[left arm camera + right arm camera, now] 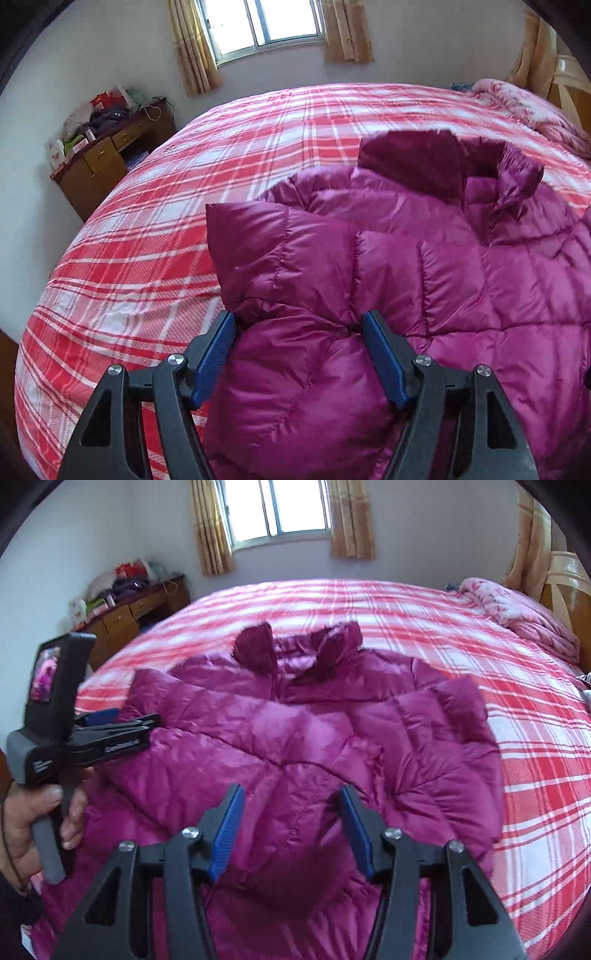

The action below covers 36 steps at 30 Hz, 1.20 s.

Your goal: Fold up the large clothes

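A magenta quilted down jacket point(295, 738) lies front-up on the red-and-white plaid bedspread point(155, 229), its stand-up collar point(295, 646) toward the window point(291, 509) and its body spread across the near half of the bed. In the left wrist view, the left gripper point(299, 332) sits low over a folded-in sleeve point(288, 266) of the jacket; its blue pads point(218, 354) stand well apart, a puffed ridge of fabric rises between them, and no pad presses on it, so the tool is released. In the right wrist view, the right gripper point(291, 812) hangs over the centre front of the jacket, near the button line; its pads point(227, 834) are likewise apart with fabric showing in the gap (contact with the cloth cannot be confirmed), so no grasp is established. The same view shows the left gripper point(122, 727) from the side at the jacket's left edge, carried by the person's left hand point(33, 823) around its grey handle. A pink floral quilt point(517, 613) is bunched at the far right corner of the bed, well apart from the jacket. A wooden desk point(99, 162) loaded with clutter stands against the wall beyond the bed's left side.
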Motion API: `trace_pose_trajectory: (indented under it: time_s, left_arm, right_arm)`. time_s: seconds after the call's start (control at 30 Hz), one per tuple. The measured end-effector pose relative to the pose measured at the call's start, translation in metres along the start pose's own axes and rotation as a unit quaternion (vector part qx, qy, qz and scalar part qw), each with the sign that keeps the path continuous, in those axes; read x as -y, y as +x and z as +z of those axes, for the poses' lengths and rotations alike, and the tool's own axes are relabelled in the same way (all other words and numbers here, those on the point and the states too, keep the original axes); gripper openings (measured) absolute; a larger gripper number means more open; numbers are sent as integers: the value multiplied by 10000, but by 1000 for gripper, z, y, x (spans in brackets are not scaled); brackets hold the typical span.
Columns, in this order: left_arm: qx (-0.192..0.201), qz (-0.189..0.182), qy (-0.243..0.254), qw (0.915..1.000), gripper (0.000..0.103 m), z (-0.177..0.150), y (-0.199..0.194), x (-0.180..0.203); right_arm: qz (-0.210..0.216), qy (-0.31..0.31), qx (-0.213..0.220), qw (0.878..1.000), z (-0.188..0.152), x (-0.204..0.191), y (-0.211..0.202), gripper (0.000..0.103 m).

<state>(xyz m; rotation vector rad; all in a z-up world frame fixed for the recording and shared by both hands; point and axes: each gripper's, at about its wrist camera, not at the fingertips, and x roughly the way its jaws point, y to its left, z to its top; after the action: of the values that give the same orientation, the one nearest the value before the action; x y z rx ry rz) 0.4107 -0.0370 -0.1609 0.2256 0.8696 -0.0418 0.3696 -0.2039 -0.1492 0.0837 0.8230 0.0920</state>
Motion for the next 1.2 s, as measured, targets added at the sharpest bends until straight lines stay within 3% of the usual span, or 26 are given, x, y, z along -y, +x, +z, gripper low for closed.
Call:
trace_pose_trajectory:
  time_s: [0.23,0.43,1.2]
  left_arm:
    - [-158,-332,-400,9985,87,-7,17,-13]
    - [-251,-272,-467,9982,93,-7,21,-14]
    - [-232,-232,-443,9985,95,-9,22,-15]
  right_arm:
    - [-99,101,-149,9998,-10,10,15,56]
    - [-330,-27,-214,9992,-7,4,21,57]
    - [-814,-286,-240,9960,-12,-8,25,57]
